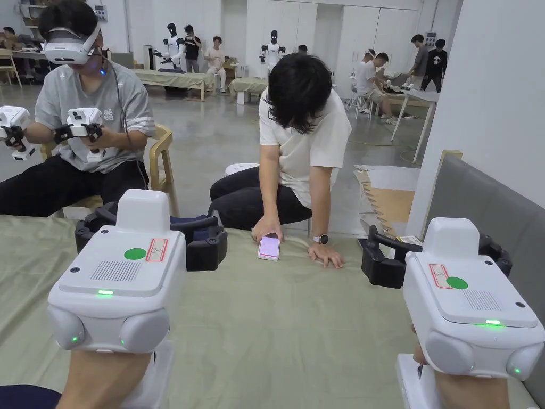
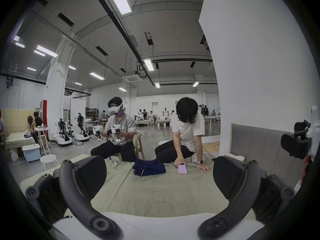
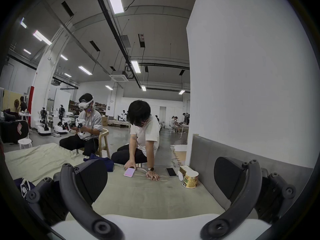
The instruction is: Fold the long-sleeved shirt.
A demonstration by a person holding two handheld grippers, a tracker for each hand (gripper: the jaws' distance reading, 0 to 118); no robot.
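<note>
Shirt [image 2: 149, 166]: dark navy, lay bunched in a loose heap on the far part of the bed [image 2: 155, 191], near its far edge, in front of a seated person wearing a headset [image 2: 119, 127]. Showed no spread sleeves, no flat body, no visible fold line; judged as the very start of the task, folding not yet begun. Sat well ahead of the left hand-held gripper [image 2: 159, 179], framed between its two jaws in the left gripper view, apart from both. Partly hidden behind that gripper's black jaws in the head view [image 1: 199, 223]. Left hand-held gripper held above the bed with jaws spread wide and nothing between them. Right hand-held gripper [image 3: 161, 181] likewise wide open and holding nothing, hovering off to the right, well apart from the shirt, nearer the grey headboard [image 3: 242, 159]. Next move judged to call for reaching forward to the heap, pinching two edges such as shoulders or hem, and drawing the cloth out flat. Worth minding: a second person's hand [image 2: 203, 167] resting on the bed beside a pink phone [image 2: 182, 169], just right of the shirt. Farther right, a paper cup [image 3: 190, 178] and another phone [image 3: 171, 172].
</note>
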